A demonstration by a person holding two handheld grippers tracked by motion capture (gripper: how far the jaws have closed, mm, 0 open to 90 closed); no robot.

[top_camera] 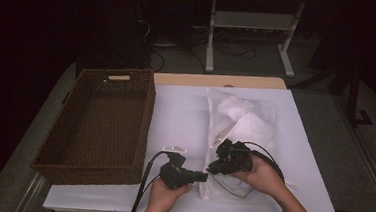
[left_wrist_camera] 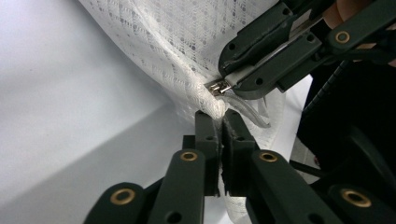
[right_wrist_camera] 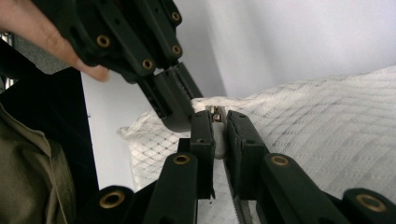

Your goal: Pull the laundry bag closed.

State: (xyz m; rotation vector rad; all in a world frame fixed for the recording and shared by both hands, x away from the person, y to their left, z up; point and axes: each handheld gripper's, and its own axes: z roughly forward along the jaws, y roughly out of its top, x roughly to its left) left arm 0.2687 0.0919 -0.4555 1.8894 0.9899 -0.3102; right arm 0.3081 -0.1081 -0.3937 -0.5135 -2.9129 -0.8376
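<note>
A white mesh zip bag (top_camera: 245, 120) with white cloth inside lies on the white table (top_camera: 180, 115), right of centre. Both grippers meet at its near left corner. My left gripper (top_camera: 204, 176) is shut on the bag's edge; in the left gripper view its jaws (left_wrist_camera: 220, 119) pinch the mesh fabric (left_wrist_camera: 177, 42). My right gripper (top_camera: 211, 168) is shut on the metal zipper pull (right_wrist_camera: 215, 112), just above the left one. The left gripper view shows that pull (left_wrist_camera: 215, 87) held at the right gripper's tips (left_wrist_camera: 228, 85). In the right gripper view the left gripper (right_wrist_camera: 180, 119) sits close beside my right gripper (right_wrist_camera: 217, 116).
A brown wicker basket (top_camera: 103, 75) stands on the left of the table, with nothing in it. A small white tag (top_camera: 174, 148) lies beside the left gripper. Black cables trail from both grippers toward the front edge. Beyond the table are a white frame's legs (top_camera: 210, 42).
</note>
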